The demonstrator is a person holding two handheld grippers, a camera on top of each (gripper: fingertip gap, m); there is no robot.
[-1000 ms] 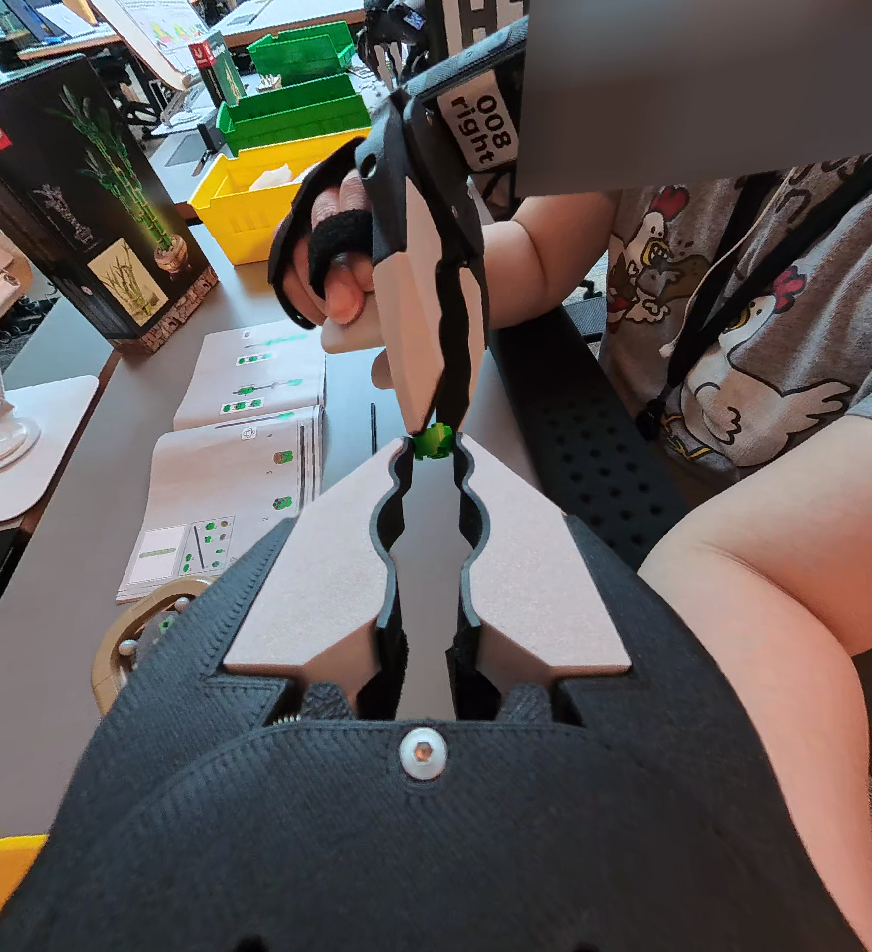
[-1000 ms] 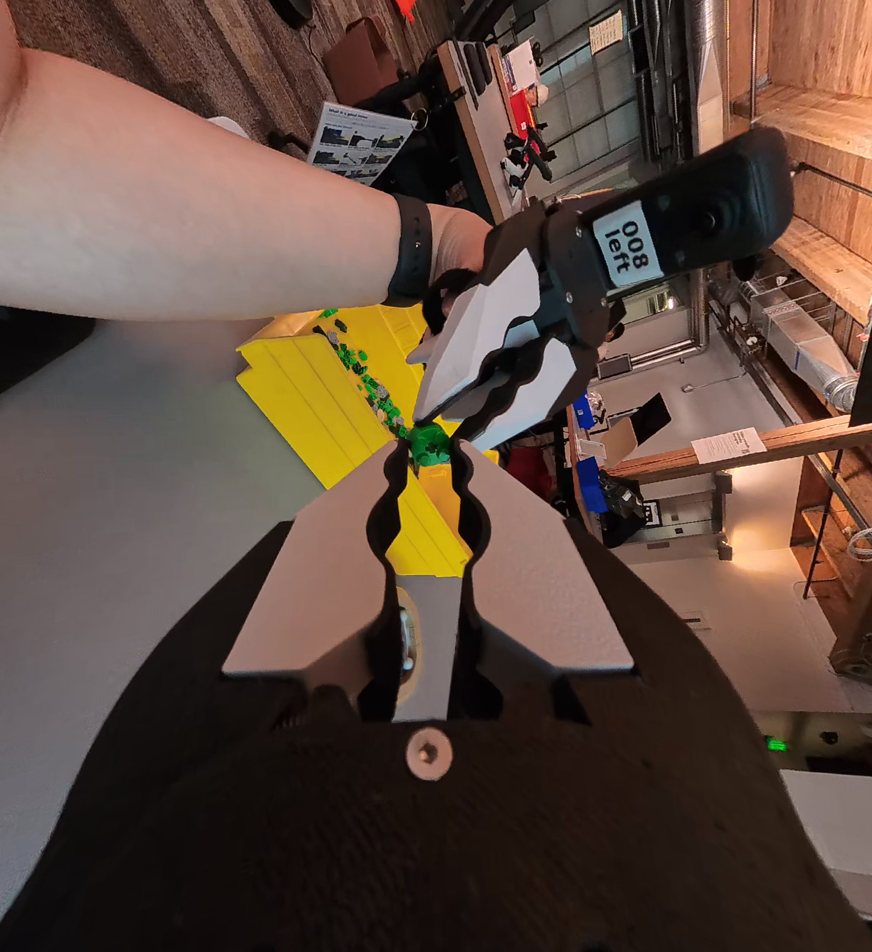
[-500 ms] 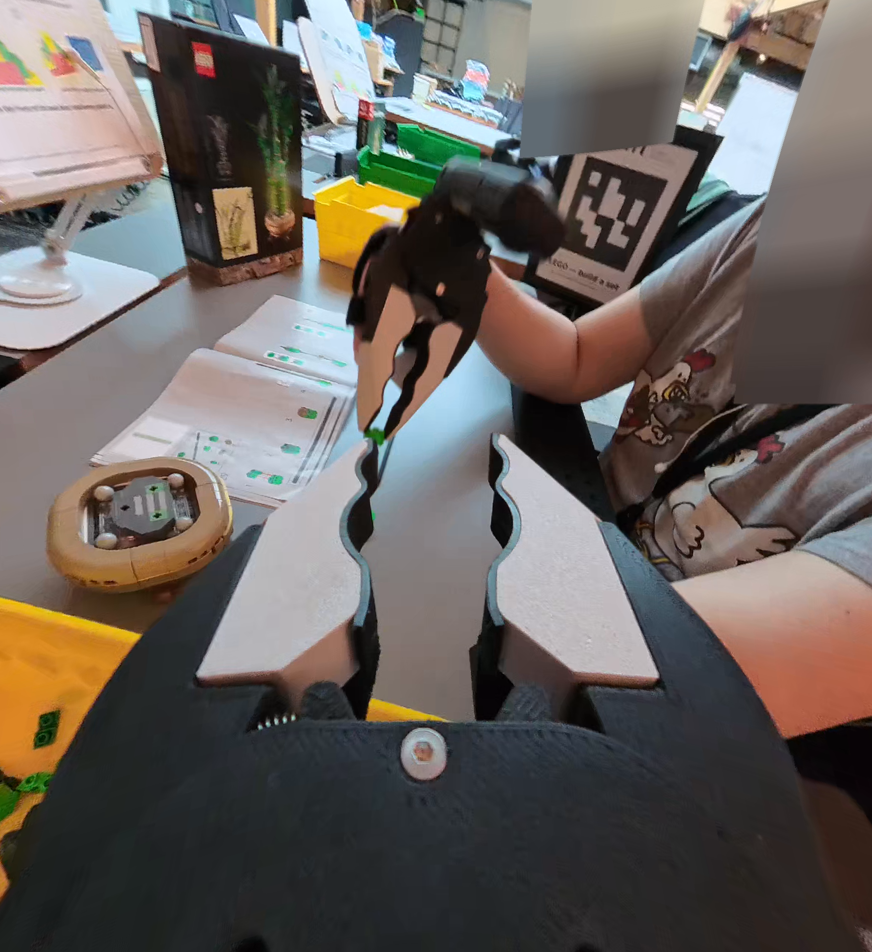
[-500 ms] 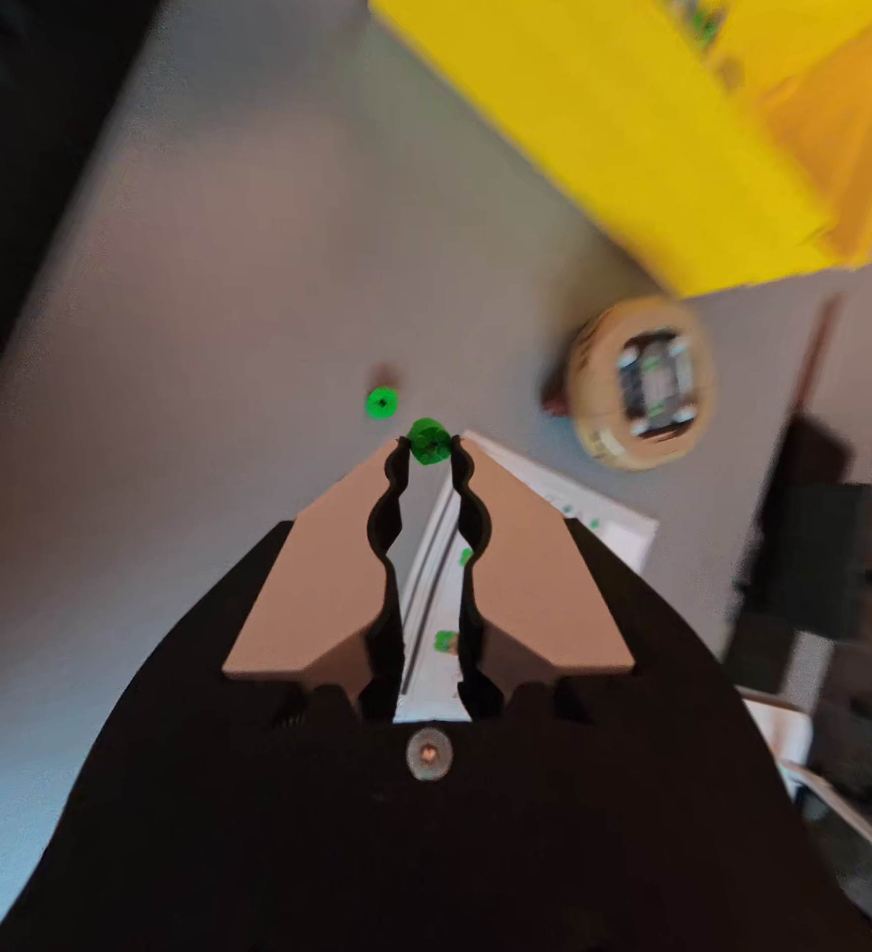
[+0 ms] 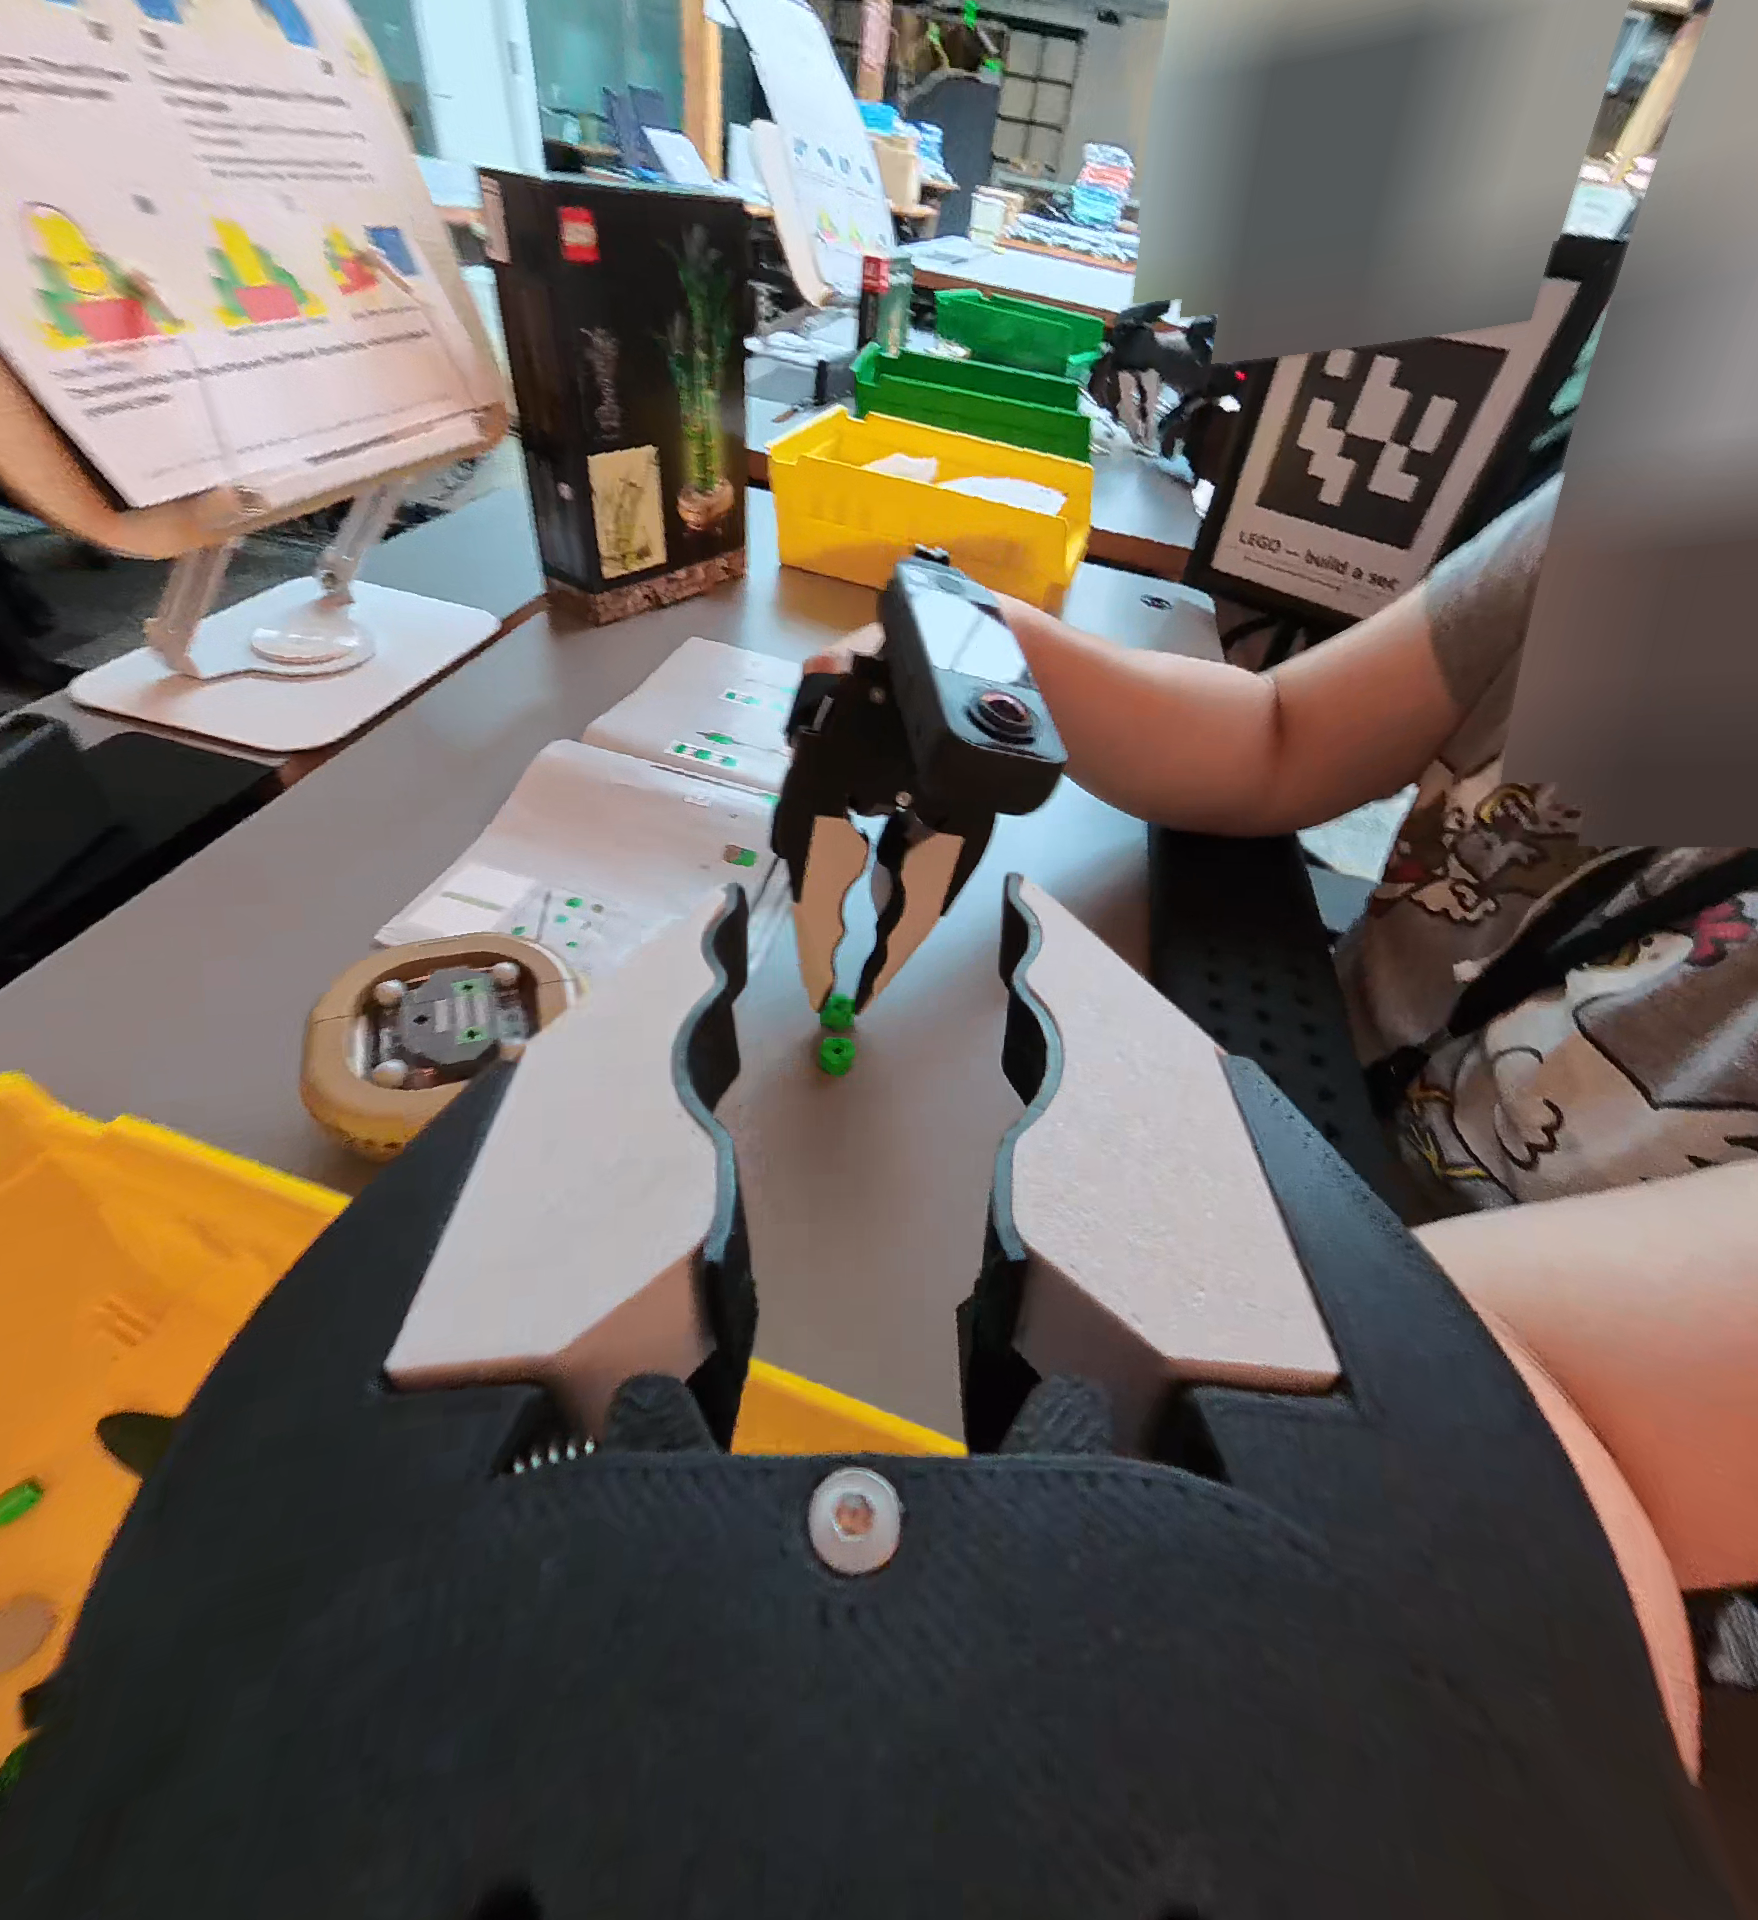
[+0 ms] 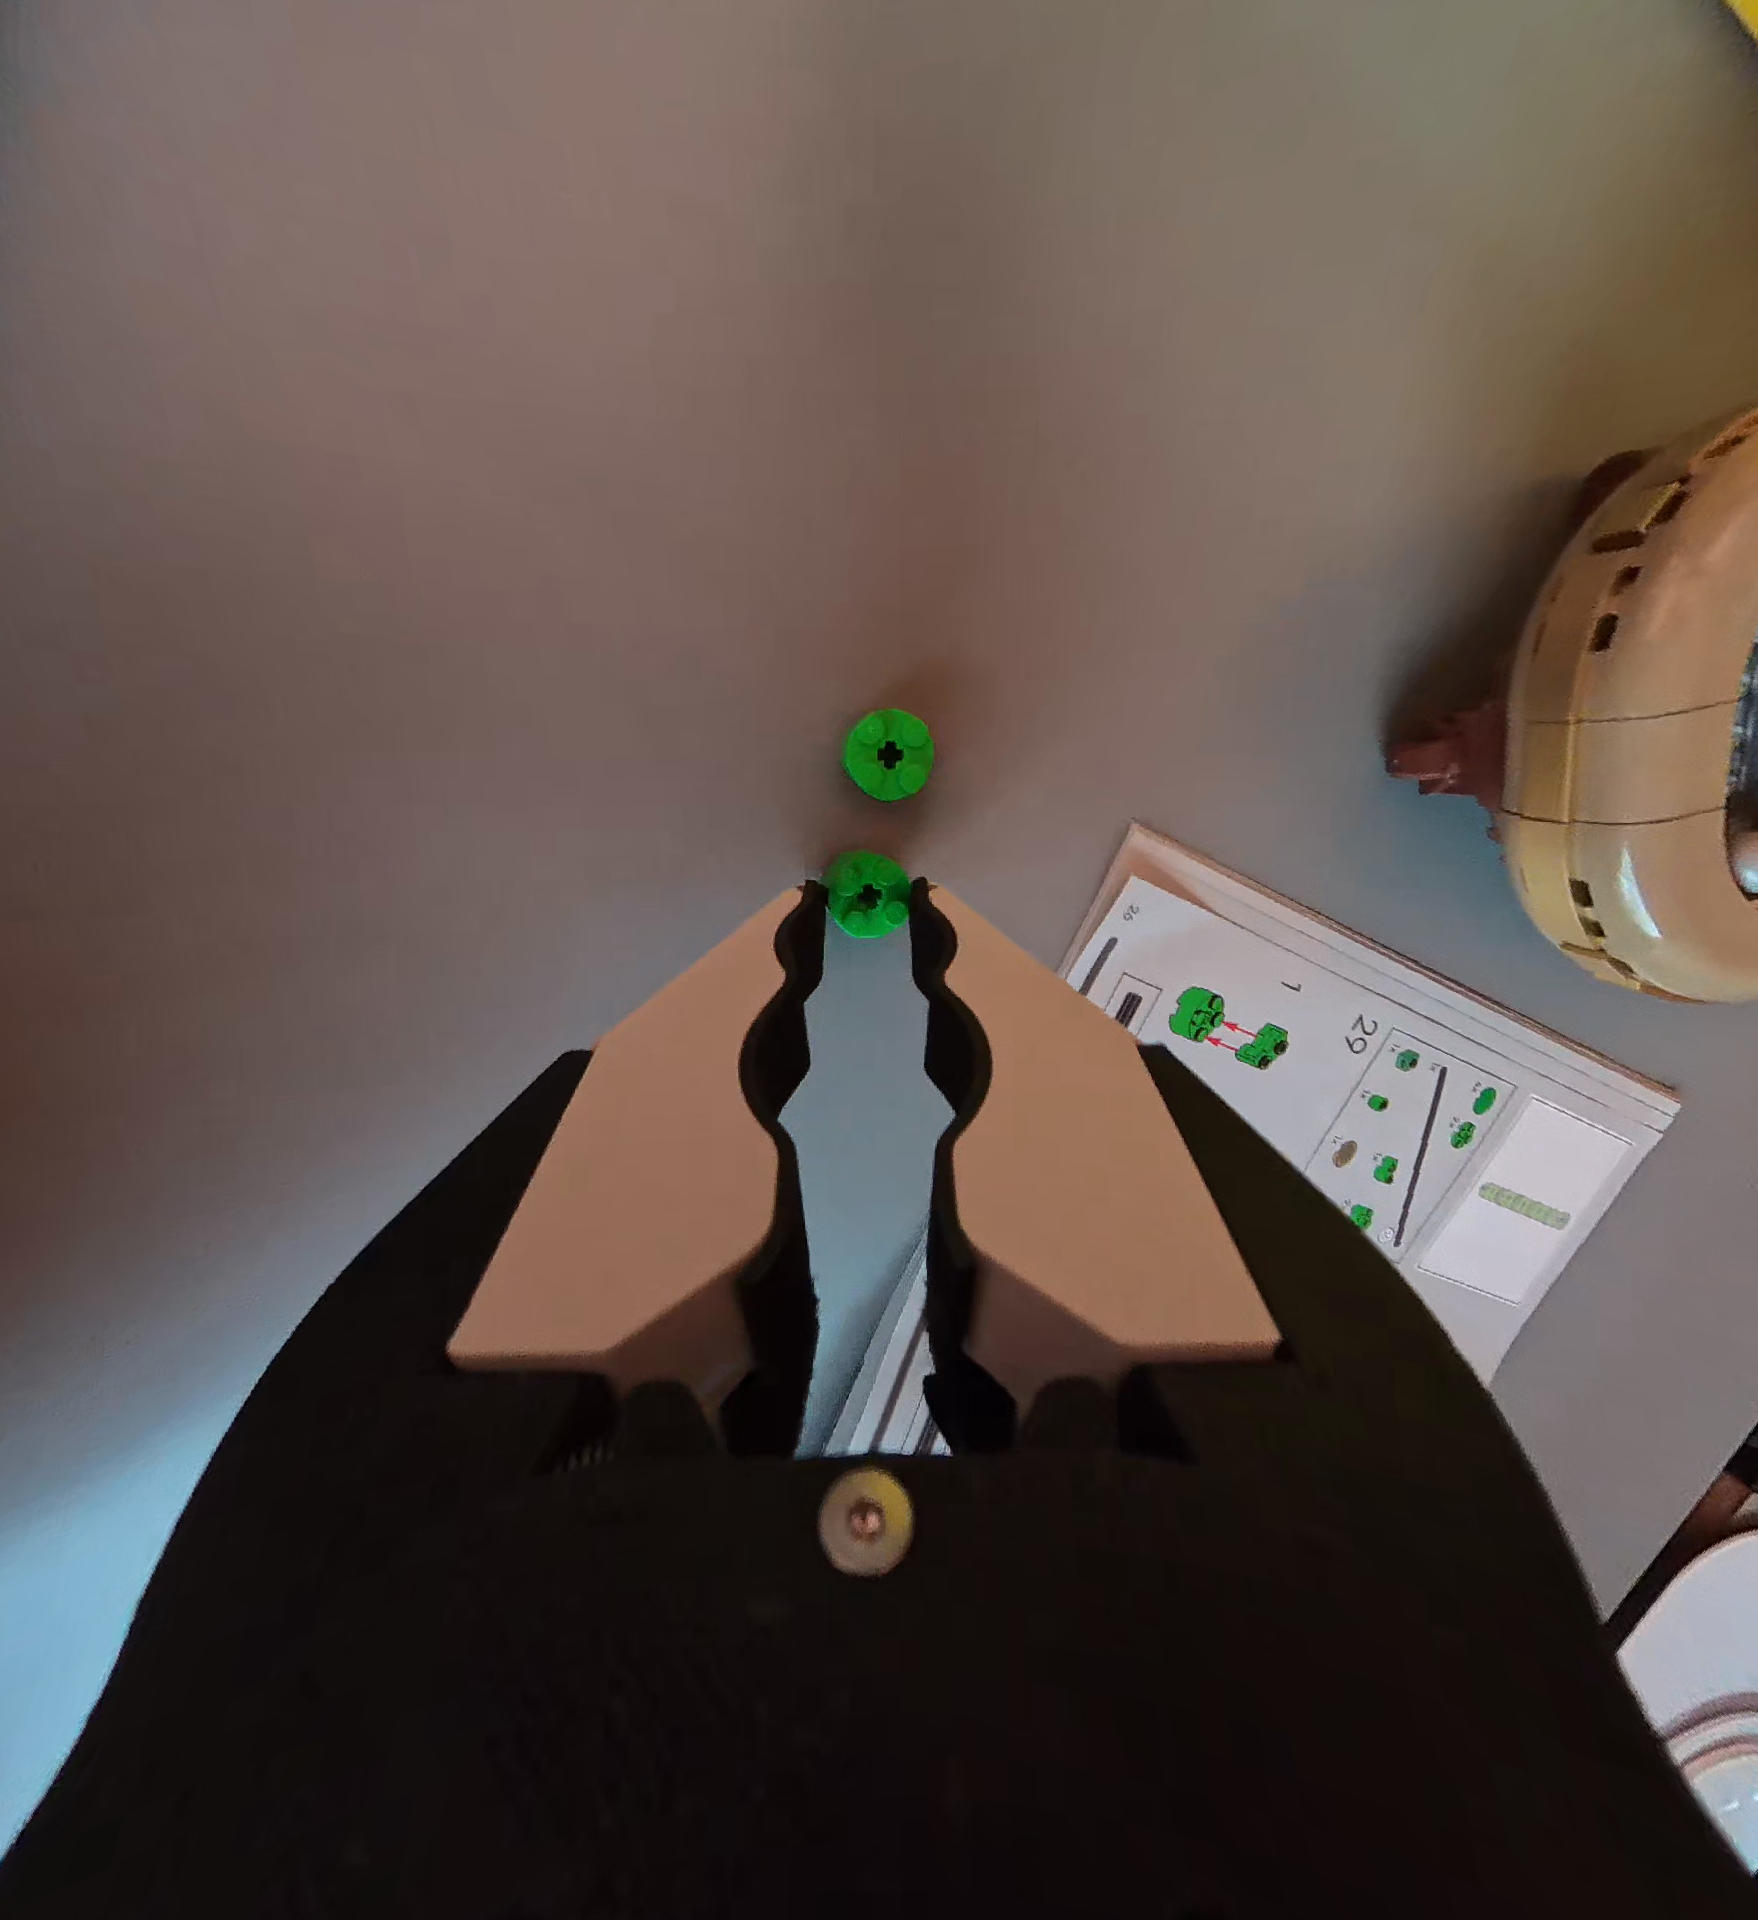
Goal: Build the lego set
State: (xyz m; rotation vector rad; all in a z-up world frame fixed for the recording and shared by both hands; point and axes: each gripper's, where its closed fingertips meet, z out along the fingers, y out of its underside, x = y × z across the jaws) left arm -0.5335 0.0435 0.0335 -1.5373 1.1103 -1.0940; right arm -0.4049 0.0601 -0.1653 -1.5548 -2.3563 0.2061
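My right gripper [image 6: 866, 886] is shut on a small round green brick [image 6: 866, 896] and points down at the grey table, just above it. A second round green brick [image 6: 888, 755] lies on the table close beyond the held one. In the left wrist view the right gripper [image 5: 844, 1000] holds its green brick [image 5: 836, 1010] right over the loose one [image 5: 833, 1055]. My left gripper [image 5: 870, 914] is open and empty, held back above the table near the yellow bin [image 5: 75, 1299].
A tan round model base [image 5: 433, 1023] sits left of the bricks; it also shows in the right wrist view [image 6: 1675, 727]. An open instruction booklet [image 5: 594, 862] lies behind it. A set box [image 5: 626, 405], yellow and green bins [image 5: 916, 509] and a document stand [image 5: 179, 312] stand farther back.
My left gripper let go of the green brick, opened and drew back. My right gripper carried the brick down to the table, beside the loose green brick.
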